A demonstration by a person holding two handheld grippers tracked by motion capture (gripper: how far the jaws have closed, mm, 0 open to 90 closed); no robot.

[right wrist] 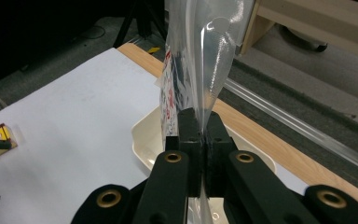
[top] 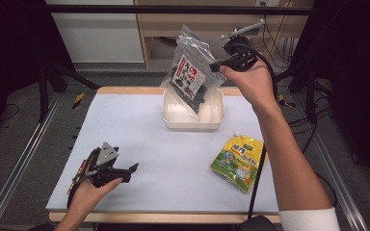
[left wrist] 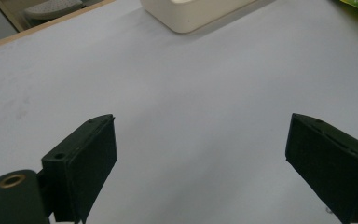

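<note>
On the table (top: 139,144), the white tub (top: 192,115) at upper centre of the high view takes the goods, and I judge the job about half done: my right gripper (top: 215,67) has its jaws pressed together on the edge of the clear bag (top: 190,72), which hangs with its lower end dipping into the tub, not yet let go. Outstanding is the yellow pouch (top: 238,161), lying flat at lower right. My left gripper (top: 132,171), lower left, stands spread and empty just above the tabletop.

a lab-like recording bay: white table (top: 139,144) inside an aluminium frame (top: 21,159), black curtains (top: 9,57), loose cables (top: 289,43)
</note>
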